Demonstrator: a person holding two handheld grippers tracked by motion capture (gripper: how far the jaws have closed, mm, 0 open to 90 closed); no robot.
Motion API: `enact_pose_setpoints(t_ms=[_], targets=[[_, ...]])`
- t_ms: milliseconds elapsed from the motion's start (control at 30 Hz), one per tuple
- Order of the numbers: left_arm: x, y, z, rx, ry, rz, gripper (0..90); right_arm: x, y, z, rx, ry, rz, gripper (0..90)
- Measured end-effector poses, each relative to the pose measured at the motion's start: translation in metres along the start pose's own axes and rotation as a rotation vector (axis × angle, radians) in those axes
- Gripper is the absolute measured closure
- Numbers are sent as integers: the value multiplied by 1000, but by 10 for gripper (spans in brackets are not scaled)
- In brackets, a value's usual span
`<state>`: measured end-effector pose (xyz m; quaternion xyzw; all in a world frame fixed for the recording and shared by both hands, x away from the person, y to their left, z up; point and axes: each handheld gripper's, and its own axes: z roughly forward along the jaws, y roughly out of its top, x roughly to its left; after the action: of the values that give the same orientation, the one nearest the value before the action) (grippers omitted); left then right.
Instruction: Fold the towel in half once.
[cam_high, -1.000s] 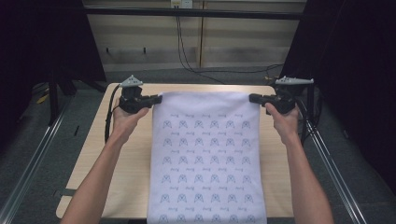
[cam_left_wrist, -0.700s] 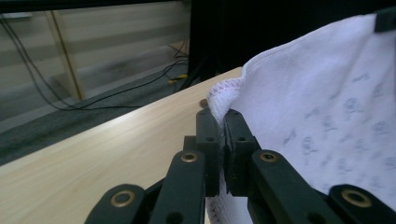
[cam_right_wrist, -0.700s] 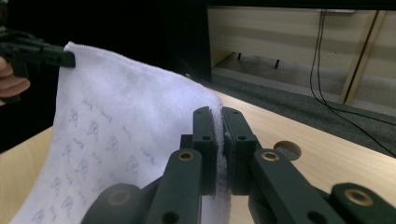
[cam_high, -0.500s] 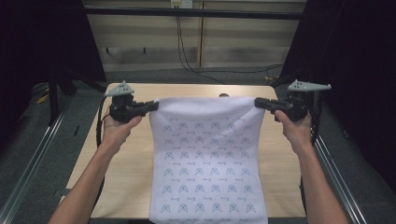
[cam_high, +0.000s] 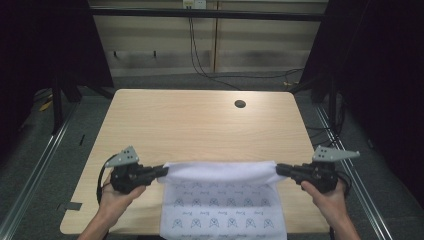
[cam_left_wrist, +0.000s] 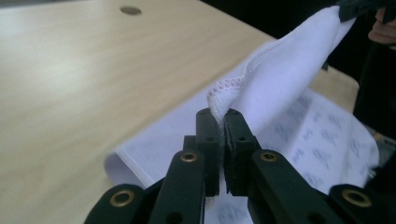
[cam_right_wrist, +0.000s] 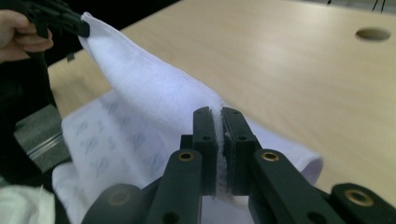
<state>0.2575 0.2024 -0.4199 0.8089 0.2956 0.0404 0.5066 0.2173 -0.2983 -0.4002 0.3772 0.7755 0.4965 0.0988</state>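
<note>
A white cloth printed with small grey marks lies on the near part of the wooden table, its front hanging over the near edge. Its far edge is lifted and folded back toward the person. My left gripper is shut on the cloth's left corner. My right gripper is shut on the right corner. The plain white underside stretches between the two grippers. In the left gripper view the other gripper shows at top right; in the right gripper view the other gripper shows at top left.
A round cable hole sits in the table's far right part. Metal rails run along both sides of the table. Black cables hang down the back wall. Bare wood lies beyond the cloth.
Both grippers have pulled the cloth's far edge from the far end of the table toward the near edge and lower, folding the cloth over itself.
</note>
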Motion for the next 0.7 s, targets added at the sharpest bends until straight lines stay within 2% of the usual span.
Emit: enact_pose_setpoints(t_ms=[67,133,200,267,300,367,433,533,600,700], targets=[[-5,-15,-1,20,-10,-20,865,9,-16,2,26,22,9,849],[-9,-34,5,92,-6,-48,865,15,-34,8,89,3,10,849],[-12,-48,16,175,-21,-56,865,14,-50,16,152,27,45,849],[-13,-58,24,227,-28,-56,865,14,-64,26,223,20,52,849],[-12,-60,27,241,-35,-61,865,14,-70,29,251,28,73,848],[-12,-61,30,260,-43,-46,865,17,-74,33,297,13,56,848],[-10,-64,35,279,-16,-49,864,17,-75,37,320,7,53,847],[-7,-66,41,298,-22,-45,864,17,-78,47,386,-21,42,847],[-4,-65,42,302,-25,-49,864,15,-78,50,396,-17,49,848],[2,-63,43,293,5,-59,865,13,-76,54,390,-29,68,849]])
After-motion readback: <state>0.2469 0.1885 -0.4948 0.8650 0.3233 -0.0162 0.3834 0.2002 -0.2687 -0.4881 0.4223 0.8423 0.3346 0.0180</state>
